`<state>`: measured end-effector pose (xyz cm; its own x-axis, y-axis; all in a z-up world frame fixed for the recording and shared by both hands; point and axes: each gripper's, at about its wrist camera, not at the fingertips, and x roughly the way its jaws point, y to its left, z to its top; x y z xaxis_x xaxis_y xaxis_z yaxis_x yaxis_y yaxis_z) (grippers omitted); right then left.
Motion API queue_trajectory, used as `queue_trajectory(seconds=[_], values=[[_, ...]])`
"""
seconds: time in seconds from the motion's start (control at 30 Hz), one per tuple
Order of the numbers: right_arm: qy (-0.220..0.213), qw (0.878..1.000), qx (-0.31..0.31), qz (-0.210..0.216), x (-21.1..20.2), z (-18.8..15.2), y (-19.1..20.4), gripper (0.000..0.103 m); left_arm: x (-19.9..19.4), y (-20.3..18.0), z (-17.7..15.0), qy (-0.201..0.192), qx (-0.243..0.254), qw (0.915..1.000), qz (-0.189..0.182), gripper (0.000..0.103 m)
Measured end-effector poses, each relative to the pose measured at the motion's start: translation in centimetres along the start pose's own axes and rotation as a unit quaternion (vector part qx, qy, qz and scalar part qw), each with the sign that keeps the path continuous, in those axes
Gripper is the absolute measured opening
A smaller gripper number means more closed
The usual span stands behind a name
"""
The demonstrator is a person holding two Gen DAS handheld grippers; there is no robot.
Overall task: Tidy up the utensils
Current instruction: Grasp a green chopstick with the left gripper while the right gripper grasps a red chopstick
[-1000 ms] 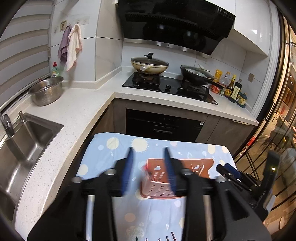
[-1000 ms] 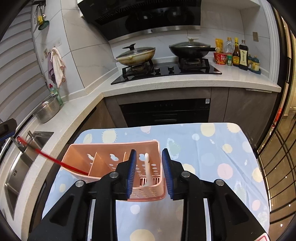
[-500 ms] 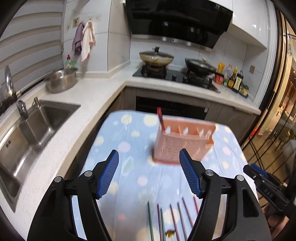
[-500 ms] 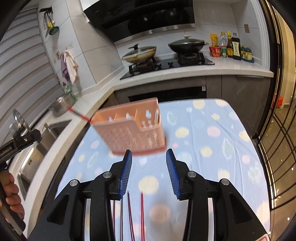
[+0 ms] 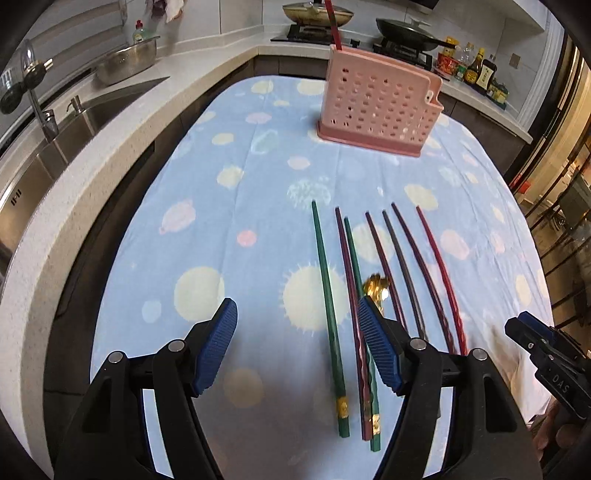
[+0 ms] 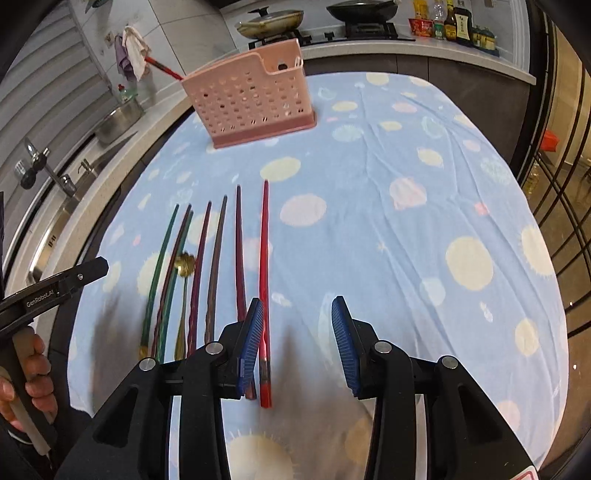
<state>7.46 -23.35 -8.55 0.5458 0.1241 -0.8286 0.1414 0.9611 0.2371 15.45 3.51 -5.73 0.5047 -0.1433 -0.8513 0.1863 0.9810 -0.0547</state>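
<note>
A pink perforated utensil holder [image 5: 380, 110] stands at the far end of the table; it also shows in the right wrist view [image 6: 251, 99], with one red chopstick [image 5: 332, 22] sticking out. Several chopsticks lie side by side on the cloth: a green one [image 5: 327, 295] leftmost, a red one [image 6: 264, 280] rightmost. A gold spoon [image 6: 183, 273] lies among them. My left gripper [image 5: 299, 347] is open and empty, low over the near ends of the green chopsticks. My right gripper [image 6: 297, 343] is open and empty, just right of the red chopstick.
The table wears a blue cloth with pale dots [image 5: 229, 177]. A sink [image 5: 55, 140] and white counter run along the left. A steel bowl [image 5: 125, 64] sits on the counter. A stove with pans [image 6: 306, 18] and sauce bottles [image 6: 450, 22] is behind.
Both grippers have pulled back from the pink holder toward the near end of the table and opened wide. The holder now stands far off; the chopstick row lies below the grippers.
</note>
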Motion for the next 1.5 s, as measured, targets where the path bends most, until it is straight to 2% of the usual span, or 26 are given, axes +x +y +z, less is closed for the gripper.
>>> queue_trajectory(seconds=[0.17, 0.37, 0.8, 1.23, 1.3, 1.5], values=[[0.02, 1.0, -0.018, 0.002, 1.0, -2.1, 0.9, 0.037, 0.9, -0.7, -3.3, 0.026, 0.012, 0.9996, 0.0, 0.064], [0.023, 0.999, -0.042, -0.002, 1.3, -2.7, 2.0, 0.03, 1.4, -0.9, -5.4, 0.046, 0.012, 0.9989, 0.0, 0.062], [0.043, 0.998, -0.053, 0.001, 2.6, -3.7, 2.2, 0.016, 2.3, -1.3, -6.6, 0.061, 0.021, 0.9979, 0.003, 0.054], [0.052, 0.997, -0.049, 0.004, 2.9, -4.3, 1.9, 0.009, 2.5, -1.6, -7.7, 0.064, 0.028, 0.9975, 0.005, 0.053], [0.052, 0.997, -0.049, 0.004, 2.8, -4.4, 1.9, 0.009, 2.4, -1.6, -7.8, 0.063, 0.028, 0.9976, 0.007, 0.049], [0.052, 0.998, -0.048, 0.005, 2.9, -4.4, 1.8, 0.007, 2.1, -1.3, -7.9, 0.057, 0.027, 0.9979, 0.011, 0.018]])
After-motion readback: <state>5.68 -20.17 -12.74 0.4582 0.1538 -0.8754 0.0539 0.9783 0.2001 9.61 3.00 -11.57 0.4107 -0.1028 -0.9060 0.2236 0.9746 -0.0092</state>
